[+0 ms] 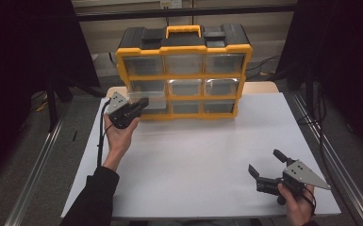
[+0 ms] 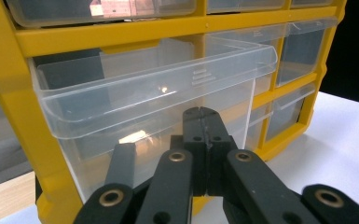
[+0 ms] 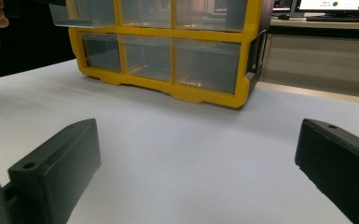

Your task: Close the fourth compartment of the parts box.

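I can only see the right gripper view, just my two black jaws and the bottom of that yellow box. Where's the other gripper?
Observer: The left gripper is at the clear drawer in the organizer's left column, middle row.
Kid: Is it open like mine?
Observer: No, its jaws are shut, with nothing between them.
Kid: How tall is the box?
Observer: It has three rows of drawers.

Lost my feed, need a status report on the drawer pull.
Left gripper shut, tips at pulled-out clear drawer in the yellow organizer. Right gripper open, low over the table. Nothing in the way.
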